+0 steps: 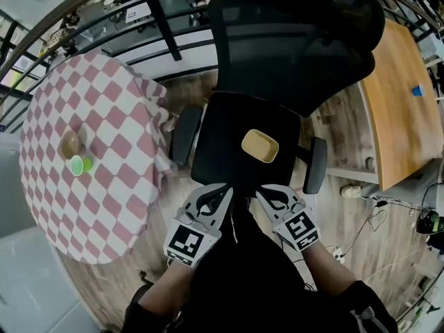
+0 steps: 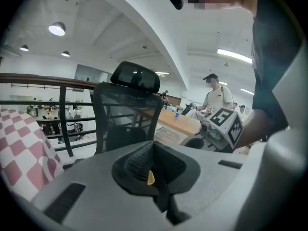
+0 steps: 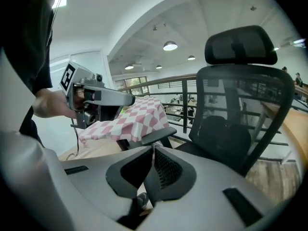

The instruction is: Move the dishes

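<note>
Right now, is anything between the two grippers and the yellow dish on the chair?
Nothing visible: only bare chair seat lies between the yellow dish and the left gripper and right gripper.

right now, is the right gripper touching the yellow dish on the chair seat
Apart. The head view shows a strip of bare black chair seat between the yellow dish and the right gripper.

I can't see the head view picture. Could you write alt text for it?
Seen from above, a person's left gripper and right gripper point toward a yellow dish on a black office chair. Left of it, a round table with a pink checked cloth bears a brown bowl and a green cup.
</note>
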Motion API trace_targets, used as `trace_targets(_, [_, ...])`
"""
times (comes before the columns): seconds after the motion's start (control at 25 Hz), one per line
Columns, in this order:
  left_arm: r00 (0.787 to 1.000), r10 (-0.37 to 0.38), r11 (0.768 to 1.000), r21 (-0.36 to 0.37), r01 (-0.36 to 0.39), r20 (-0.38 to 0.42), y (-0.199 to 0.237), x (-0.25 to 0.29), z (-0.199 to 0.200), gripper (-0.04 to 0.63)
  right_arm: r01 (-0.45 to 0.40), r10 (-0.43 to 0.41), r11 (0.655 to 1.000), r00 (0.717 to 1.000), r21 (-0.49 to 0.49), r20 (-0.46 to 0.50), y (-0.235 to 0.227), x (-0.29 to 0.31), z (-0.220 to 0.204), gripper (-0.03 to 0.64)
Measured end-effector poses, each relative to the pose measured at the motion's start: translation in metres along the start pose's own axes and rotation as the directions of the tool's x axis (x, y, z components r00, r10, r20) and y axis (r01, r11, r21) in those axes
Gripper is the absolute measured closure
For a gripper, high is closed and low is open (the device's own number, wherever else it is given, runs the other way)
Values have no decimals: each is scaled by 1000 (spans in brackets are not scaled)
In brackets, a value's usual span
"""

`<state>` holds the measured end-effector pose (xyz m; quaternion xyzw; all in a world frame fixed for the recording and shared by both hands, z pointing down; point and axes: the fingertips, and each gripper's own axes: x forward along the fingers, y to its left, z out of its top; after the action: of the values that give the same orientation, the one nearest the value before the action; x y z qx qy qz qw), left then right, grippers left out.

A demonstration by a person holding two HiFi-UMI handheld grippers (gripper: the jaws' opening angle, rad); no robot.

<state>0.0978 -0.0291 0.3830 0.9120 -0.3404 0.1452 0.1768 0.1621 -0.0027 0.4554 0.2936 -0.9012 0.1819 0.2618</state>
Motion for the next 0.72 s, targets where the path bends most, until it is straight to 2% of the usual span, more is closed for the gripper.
trace_targets(0.16, [996,-15,1000,-23,13,-89,10,29,-55,595,-6,8,999,998,34,-69,-17,28,-56,589])
trace_targets(0.24, [996,-10,1000,-23,8,-85,26,54,-76,595,3,-2,1000,995,11,-95,-41,50,-82,589])
trace_targets(0.36, [995,-29,998,51,34,-94,47,91,-105,595,23,-23,1000,992,-2,-124,-80,86,-119,589])
trace_targets(0.48, [984,-70,992,92,86,-163,56,109,-152,595,31,-31,1000,986,-5,-166,-93,111,-162,589])
trace_targets(0.56, [979,-76,993,70,91,-189,63,122,-190,595,31,-35,999,979,-21,-203,-98,124,-196,589])
trace_targets(0.72, [976,-39,998,-63,26,-213,80,155,-255,595,68,-67,998,973,-6,-219,-125,152,-243,588])
